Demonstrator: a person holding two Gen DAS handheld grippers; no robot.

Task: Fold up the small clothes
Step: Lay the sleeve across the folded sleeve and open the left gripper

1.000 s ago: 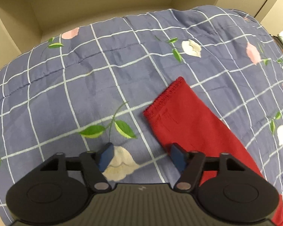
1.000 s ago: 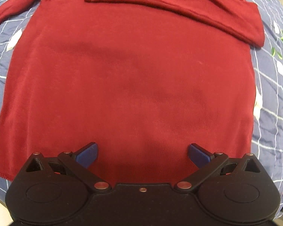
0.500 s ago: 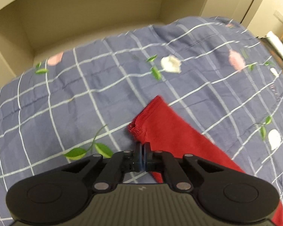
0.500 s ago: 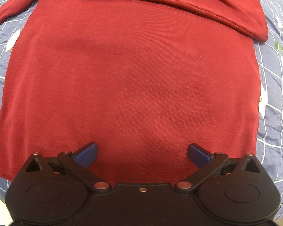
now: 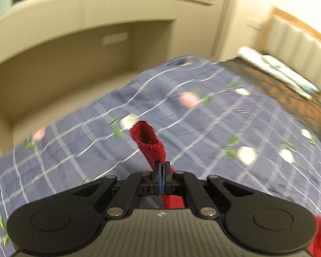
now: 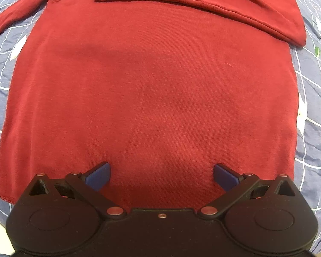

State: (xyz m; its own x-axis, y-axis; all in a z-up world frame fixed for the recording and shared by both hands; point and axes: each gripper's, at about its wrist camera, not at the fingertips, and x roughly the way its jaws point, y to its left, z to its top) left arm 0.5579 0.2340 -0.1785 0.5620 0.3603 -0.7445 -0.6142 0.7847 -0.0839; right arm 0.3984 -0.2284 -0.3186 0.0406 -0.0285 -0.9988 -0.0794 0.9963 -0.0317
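Note:
A red long-sleeved top (image 6: 152, 81) lies flat on a blue checked flowery bedspread (image 6: 314, 111). One sleeve (image 6: 224, 2) is folded across its upper part. The other sleeve (image 6: 12, 19) stretches off to the left. My right gripper (image 6: 161, 172) hovers open over the lower body of the top, near the hem, with nothing between its blue pads. In the left wrist view my left gripper (image 5: 161, 169) is shut on the red sleeve cuff (image 5: 148, 141), which stands lifted above the bedspread (image 5: 203, 128) with its open end facing the camera.
Beige wall panels and a recessed ledge (image 5: 79, 68) rise beyond the bed's far edge. A padded headboard with a wooden frame (image 5: 297, 40) and a folded light cloth (image 5: 280, 70) sit at the right. The left wrist view is motion-blurred.
My left gripper went from open over the cuff to shut on it, then lifted it off the bedspread and tilted up. The right gripper barely moved.

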